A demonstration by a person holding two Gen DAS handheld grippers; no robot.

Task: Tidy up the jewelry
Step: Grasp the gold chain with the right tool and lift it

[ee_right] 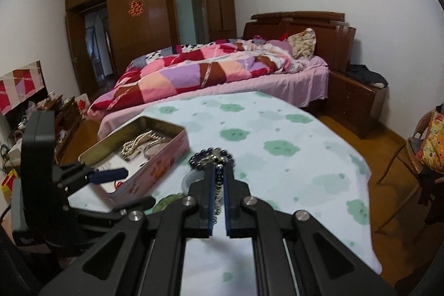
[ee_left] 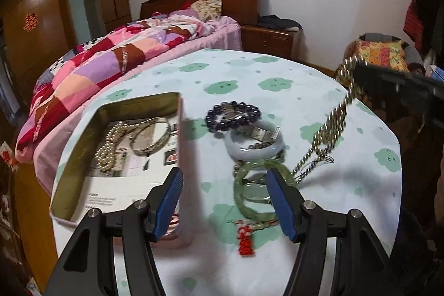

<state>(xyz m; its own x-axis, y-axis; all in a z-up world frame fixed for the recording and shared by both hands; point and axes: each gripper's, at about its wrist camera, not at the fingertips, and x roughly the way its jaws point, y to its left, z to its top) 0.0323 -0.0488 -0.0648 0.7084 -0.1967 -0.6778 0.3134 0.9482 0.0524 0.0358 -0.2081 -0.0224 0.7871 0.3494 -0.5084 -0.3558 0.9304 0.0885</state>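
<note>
Right tongs (ee_right: 219, 179) pinch the chain necklace (ee_left: 330, 126) aloft, clearing the pile toward the tin (ee_left: 83, 146); left tongs (ee_left: 224, 182) wait agape.

My left cam is looking down close over the table (ee_left: 277, 68), tin (ee_left: 83, 135) at frame left, bed (ee_left: 116, 57) in upper left. My right cam is sitting higher and farther back, facing the bed (ee_right: 222, 68) and wardrobe (ee_right: 144, 10) at frame top. Both views are sharing the tin (ee_right: 155, 160), tablecloth and bed; the right cam is also catching my left gripper (ee_right: 111, 174) at lower left.
</note>
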